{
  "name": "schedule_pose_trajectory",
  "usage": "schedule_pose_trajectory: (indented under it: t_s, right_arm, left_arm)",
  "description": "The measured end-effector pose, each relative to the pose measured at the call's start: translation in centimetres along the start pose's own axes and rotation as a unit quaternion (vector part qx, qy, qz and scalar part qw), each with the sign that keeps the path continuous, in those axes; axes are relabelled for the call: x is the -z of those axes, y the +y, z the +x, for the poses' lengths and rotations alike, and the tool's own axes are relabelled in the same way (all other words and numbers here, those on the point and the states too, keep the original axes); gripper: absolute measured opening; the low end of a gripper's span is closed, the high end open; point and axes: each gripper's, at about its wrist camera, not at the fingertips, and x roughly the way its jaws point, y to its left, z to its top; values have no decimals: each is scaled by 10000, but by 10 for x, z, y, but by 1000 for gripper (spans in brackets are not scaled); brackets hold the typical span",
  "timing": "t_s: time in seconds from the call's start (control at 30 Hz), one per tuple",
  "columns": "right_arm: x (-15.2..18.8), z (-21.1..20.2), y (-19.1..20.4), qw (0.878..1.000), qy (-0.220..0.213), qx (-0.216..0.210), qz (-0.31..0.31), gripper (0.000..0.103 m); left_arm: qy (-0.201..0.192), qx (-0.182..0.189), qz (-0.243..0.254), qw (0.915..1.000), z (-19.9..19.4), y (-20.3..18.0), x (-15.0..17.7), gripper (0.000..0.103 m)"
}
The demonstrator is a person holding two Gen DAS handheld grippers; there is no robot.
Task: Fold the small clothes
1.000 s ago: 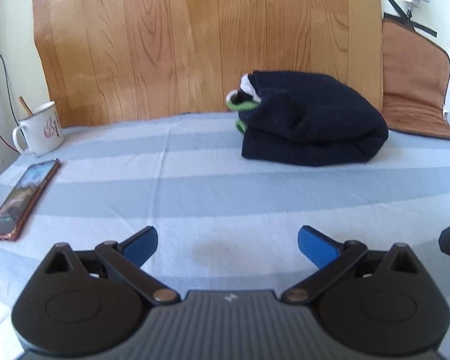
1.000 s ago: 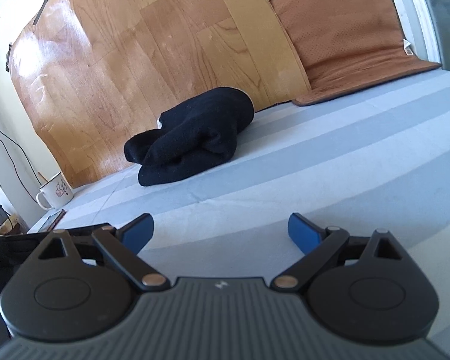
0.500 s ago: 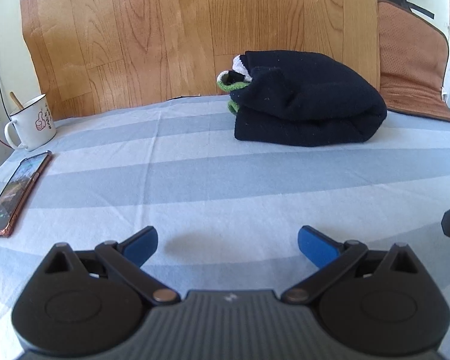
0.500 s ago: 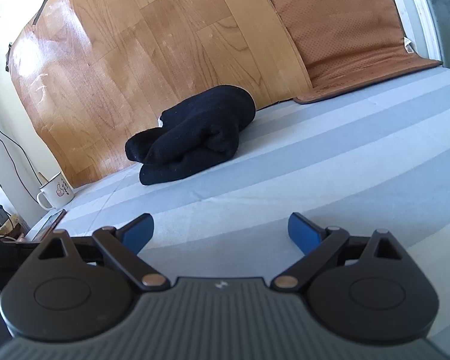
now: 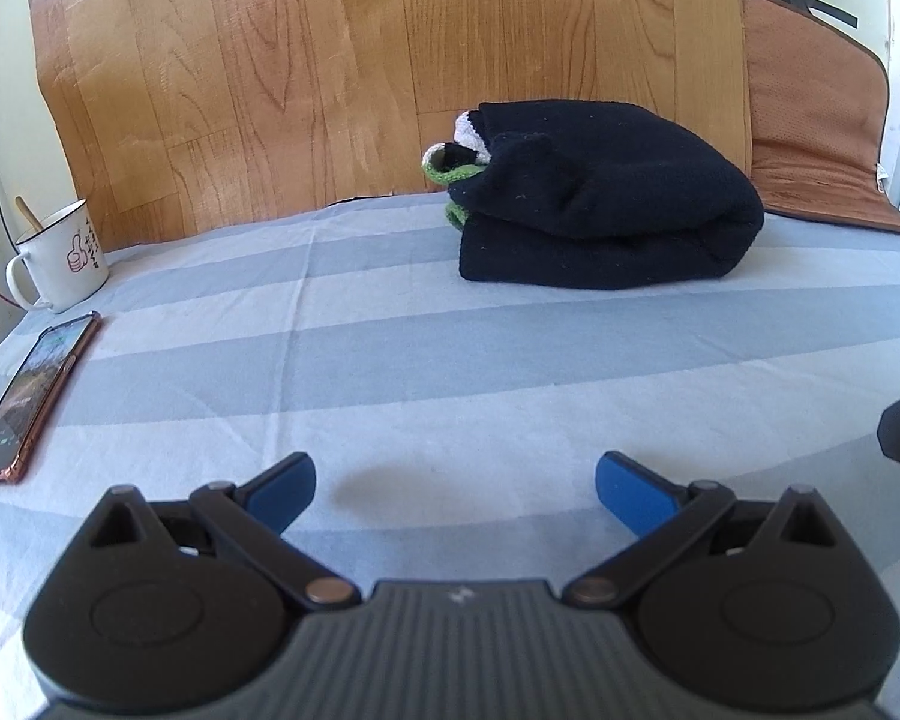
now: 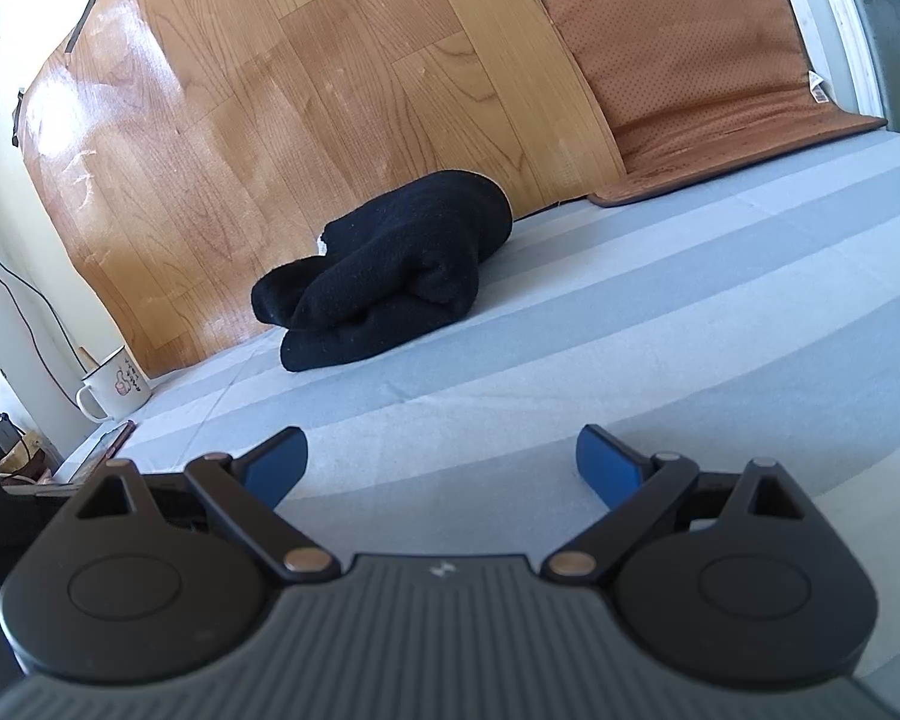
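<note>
Judged as folding finished: black garment (image 5: 606,210) lay bundled at centre right of frame on striped bed (image 5: 450,348), both claws, left (image 5: 455,486) and right (image 6: 441,462), released, empty, next probably only pulling away.

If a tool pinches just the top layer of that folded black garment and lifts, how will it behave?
The black garment looks like soft, thick knit, so it would probably sag and unfold rather than lift as one bundle. The rounded folds suggest it is squashy but light. On the striped sheet, pushing it would likely bunch it up, not slide it.

Folded black garment (image 6: 390,276) on striped sheet (image 6: 660,348)
</note>
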Motion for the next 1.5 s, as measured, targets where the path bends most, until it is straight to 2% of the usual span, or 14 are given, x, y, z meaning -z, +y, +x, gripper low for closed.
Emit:
schedule_pose_trajectory:
  t_s: [1.5]
  right_arm:
    - [0, 1, 0, 10000, 11, 3, -12, 98]
  left_arm:
    - [12, 38, 23, 10000, -4, -1, 0, 103]
